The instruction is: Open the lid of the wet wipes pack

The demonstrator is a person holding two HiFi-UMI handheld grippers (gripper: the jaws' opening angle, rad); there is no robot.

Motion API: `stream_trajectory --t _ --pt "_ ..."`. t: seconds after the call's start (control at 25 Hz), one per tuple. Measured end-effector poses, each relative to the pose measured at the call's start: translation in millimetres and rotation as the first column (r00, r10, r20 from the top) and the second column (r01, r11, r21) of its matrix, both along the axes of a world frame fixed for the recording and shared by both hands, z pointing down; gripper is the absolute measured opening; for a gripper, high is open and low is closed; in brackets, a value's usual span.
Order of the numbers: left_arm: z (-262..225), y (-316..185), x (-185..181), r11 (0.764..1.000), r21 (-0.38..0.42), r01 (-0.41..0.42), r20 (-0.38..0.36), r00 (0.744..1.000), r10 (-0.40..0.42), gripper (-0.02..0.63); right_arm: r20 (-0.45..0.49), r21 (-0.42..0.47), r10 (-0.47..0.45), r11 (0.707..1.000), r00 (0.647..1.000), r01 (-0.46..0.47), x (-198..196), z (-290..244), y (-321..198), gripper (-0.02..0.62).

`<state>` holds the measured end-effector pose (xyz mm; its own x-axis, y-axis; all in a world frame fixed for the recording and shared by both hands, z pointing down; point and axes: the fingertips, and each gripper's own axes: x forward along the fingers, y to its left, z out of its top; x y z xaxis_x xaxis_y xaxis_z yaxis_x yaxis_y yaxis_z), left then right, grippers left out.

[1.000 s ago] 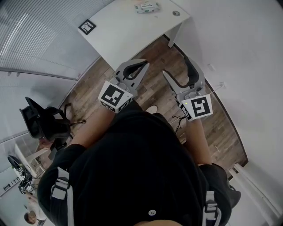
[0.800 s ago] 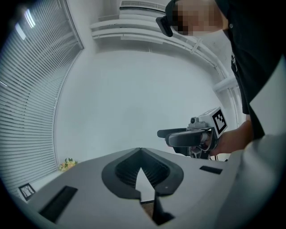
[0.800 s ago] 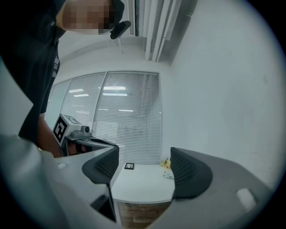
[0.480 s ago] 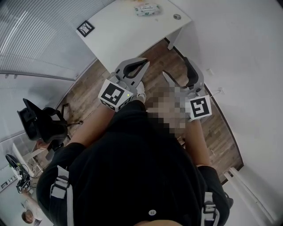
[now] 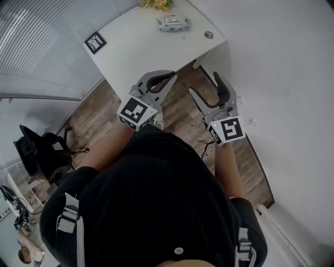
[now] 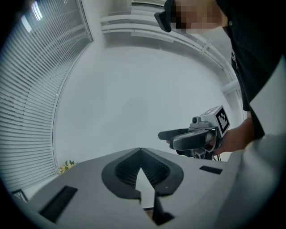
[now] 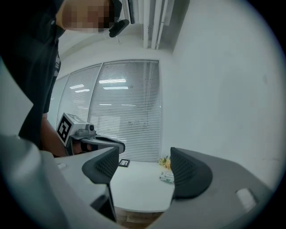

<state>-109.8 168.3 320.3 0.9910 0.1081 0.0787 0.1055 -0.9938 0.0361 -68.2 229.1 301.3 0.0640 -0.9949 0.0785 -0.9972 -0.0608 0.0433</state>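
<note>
The wet wipes pack (image 5: pixel 173 23) lies flat on the far part of a white table (image 5: pixel 141 47); in the right gripper view the pack (image 7: pixel 166 177) shows small between the jaws, far off. My left gripper (image 5: pixel 168 79) hangs over the wood floor short of the table's near edge, shut with its tips touching and nothing held. The left gripper (image 6: pixel 140 152) looks at a bare white wall. My right gripper (image 5: pixel 205 86) is beside it, open and empty, well short of the pack. In its own view the right gripper (image 7: pixel 143 167) points at the table (image 7: pixel 138 190).
A bunch of flowers (image 5: pixel 155 3) stands behind the pack, a square marker card (image 5: pixel 94 41) lies at the table's left end, and a small round disc (image 5: pixel 208 35) near its right corner. A black chair (image 5: pixel 44 151) stands on the floor to the left. A white wall runs along the right.
The table and the pack have slid lower in the head view, so both grippers are closer to the table. Left stays shut, right stays open.
</note>
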Motion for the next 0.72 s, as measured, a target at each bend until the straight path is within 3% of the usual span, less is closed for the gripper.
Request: stream_trajectory --t 0.72 --pt "8 -124 65 0.999 -0.040 0.009 -0.010 1.000 -0.010 0.006 -0.026 -0.060 -0.059 0.996 0.998 0.058 53 9 -135 0.359"
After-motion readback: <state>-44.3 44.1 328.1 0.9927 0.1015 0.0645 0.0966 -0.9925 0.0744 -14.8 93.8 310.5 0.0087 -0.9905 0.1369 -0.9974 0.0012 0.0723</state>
